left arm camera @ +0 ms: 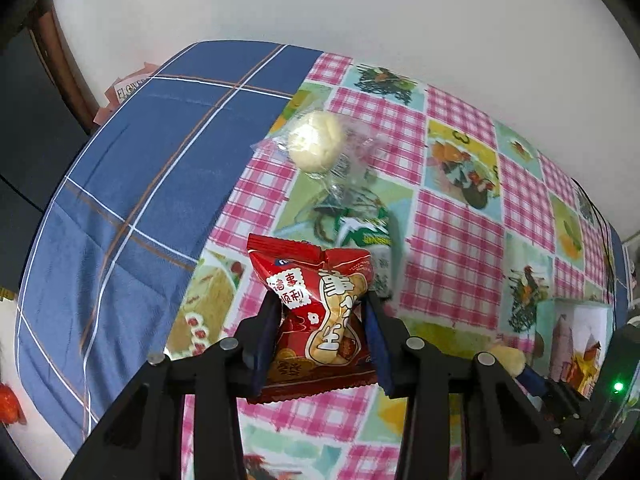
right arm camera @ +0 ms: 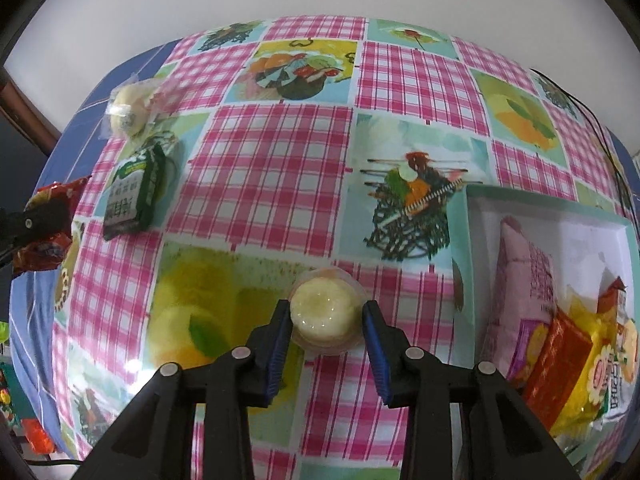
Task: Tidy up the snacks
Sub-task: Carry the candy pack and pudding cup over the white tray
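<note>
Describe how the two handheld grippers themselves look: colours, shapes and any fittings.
The left gripper and right gripper look alike: angular black linkage arms joined by round silver pins, each ending in two flat fingers faced with blue pads. No cables or markings show on them.

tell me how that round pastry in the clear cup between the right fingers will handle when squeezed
The pastry cup looks thin clear plastic, so it probably flexes and could slip. The pale pastry seems soft and crushable. The right gripper brackets it closely; gentle pressure seems wise.
</note>
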A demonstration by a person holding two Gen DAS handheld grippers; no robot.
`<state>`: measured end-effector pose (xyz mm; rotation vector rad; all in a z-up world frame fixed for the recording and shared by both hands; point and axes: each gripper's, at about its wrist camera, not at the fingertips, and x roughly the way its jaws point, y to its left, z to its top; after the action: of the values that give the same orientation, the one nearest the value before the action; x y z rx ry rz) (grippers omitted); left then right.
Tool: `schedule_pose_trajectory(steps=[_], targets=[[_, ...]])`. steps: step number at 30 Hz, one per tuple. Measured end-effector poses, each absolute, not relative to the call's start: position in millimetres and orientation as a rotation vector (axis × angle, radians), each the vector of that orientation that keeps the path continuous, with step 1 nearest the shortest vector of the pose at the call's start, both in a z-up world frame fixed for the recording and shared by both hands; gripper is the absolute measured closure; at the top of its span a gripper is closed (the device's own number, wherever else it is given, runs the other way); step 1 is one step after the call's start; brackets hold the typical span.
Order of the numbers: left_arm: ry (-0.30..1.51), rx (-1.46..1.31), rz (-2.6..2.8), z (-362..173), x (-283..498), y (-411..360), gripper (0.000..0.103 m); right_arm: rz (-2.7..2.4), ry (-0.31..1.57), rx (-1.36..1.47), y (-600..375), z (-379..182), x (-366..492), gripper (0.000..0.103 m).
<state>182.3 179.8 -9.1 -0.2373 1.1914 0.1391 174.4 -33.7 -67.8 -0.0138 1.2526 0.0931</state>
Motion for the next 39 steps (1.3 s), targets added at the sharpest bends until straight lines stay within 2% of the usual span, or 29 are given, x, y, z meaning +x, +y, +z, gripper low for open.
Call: schedule_pose_trajectory(steps=[16, 27, 39], targets=[[1.215, -0.246, 0.121, -5.4, 150.5, 118.6, 0.06, 0.127, 1.247, 0.078, -52.9, -43.4, 126.3, 0.065], [1.227, -0.251, 0.116, -9.9, 149.6, 102.0, 0.06, 0.127, 1.193, 0.087, -64.2, -18.8, 128.5, 0.065], [1.168, -0.207, 0.095, 14.4, 149.7, 79.9, 0.06, 0.127, 1.146, 0.133, -84.0, 3.2, 127.3, 0.065]])
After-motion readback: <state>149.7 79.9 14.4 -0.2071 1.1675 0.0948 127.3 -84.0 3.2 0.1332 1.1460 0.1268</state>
